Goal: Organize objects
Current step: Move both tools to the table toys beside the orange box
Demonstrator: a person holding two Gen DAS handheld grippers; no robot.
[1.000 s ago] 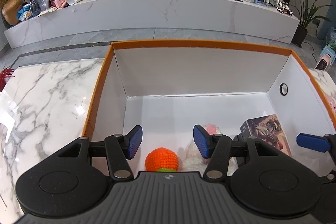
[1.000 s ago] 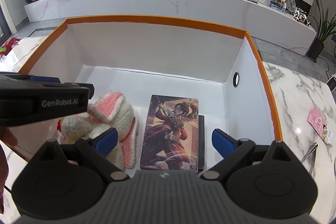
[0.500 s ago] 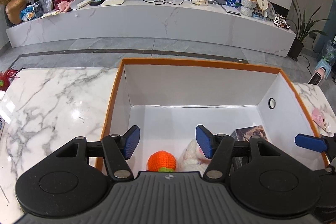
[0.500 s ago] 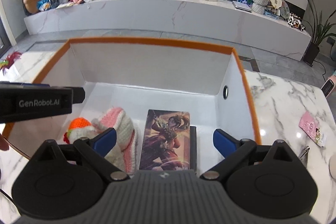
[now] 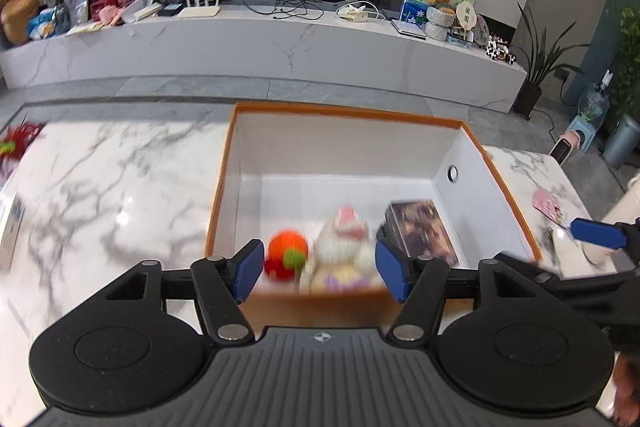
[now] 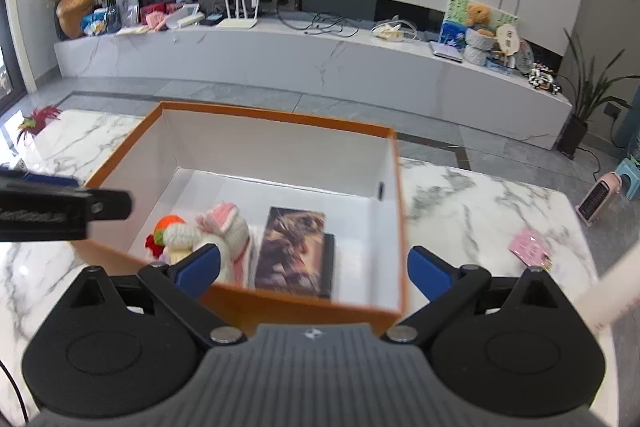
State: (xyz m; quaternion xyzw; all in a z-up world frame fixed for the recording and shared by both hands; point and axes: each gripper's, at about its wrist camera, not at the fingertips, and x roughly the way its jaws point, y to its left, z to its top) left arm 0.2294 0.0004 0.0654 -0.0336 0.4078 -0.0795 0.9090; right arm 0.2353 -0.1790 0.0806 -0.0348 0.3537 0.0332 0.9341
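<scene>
An orange-rimmed white box [image 5: 348,113] [image 6: 276,117] stands on the marble table. Inside lie an orange knitted ball [image 5: 287,247] [image 6: 170,223], a white and pink knitted toy [image 5: 344,247] [image 6: 226,231] and a box with a picture on it [image 5: 422,231] [image 6: 296,247]. My left gripper [image 5: 320,275] is open and empty, above the box's near wall. My right gripper [image 6: 314,269] is open and empty, also above the near wall. The left gripper's side shows at the left of the right wrist view.
A pink card [image 6: 528,245] [image 5: 548,205] and a small metal item lie on the table right of the box. A red feathery thing [image 6: 38,119] lies at the far left. A long marble TV bench [image 6: 280,55] stands beyond the table.
Both grippers have pulled back and up out of the box; the box now looks smaller and its near wall shows. Both stay open and empty. The things in the box have not moved.
</scene>
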